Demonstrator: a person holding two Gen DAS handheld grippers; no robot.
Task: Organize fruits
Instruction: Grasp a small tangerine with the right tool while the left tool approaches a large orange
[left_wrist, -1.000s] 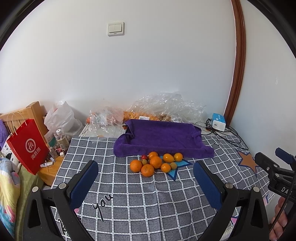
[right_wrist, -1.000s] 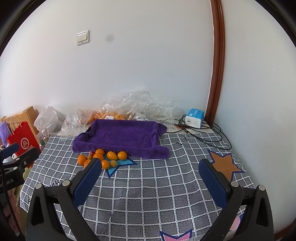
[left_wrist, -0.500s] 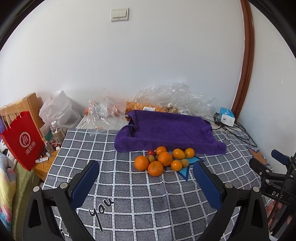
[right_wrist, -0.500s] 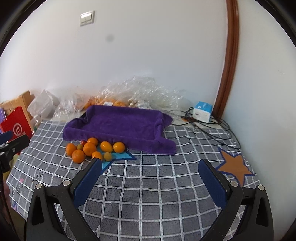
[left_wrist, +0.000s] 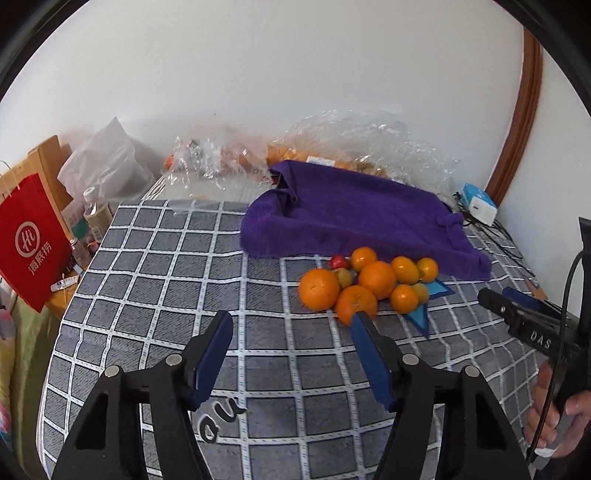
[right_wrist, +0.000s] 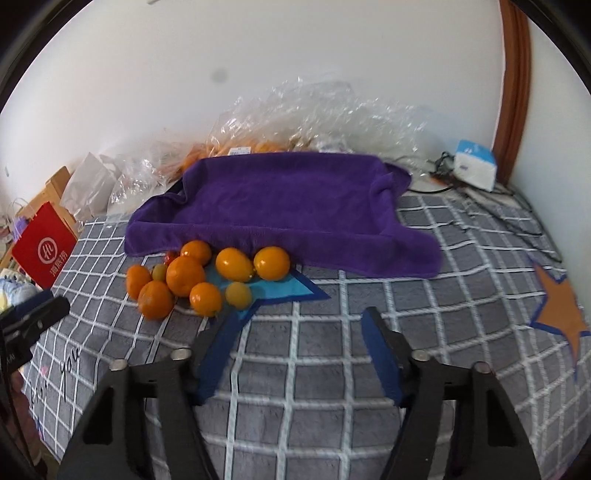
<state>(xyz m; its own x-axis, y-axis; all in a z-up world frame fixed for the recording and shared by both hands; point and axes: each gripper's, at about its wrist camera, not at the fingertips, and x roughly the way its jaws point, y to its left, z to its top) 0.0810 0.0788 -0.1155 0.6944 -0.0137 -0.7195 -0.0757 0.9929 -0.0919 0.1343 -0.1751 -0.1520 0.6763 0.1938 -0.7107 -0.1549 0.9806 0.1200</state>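
A cluster of several oranges (left_wrist: 376, 278) (right_wrist: 184, 275), small yellow-green fruits and one red fruit (left_wrist: 339, 261) lies on the grey checked tablecloth, just in front of a purple towel (left_wrist: 351, 214) (right_wrist: 280, 206) shaped like a tray. My left gripper (left_wrist: 291, 325) hovers low over the cloth, short of the oranges and to their left; its jaws are closing with nothing between them. My right gripper (right_wrist: 299, 325) hangs right of the fruit pile, jaws closing on nothing. The right gripper also shows at the left wrist view's right edge, held by a hand (left_wrist: 554, 424).
Crumpled clear plastic bags (left_wrist: 369, 140) (right_wrist: 314, 118) with more oranges lie behind the towel by the wall. A red paper bag (left_wrist: 29, 243), bottles and a white bag stand at the left. A blue-white box (right_wrist: 474, 164) with cables sits at the back right.
Both grippers came down and closer to the table and fruit. Their jaws narrowed from wide open to about half width.
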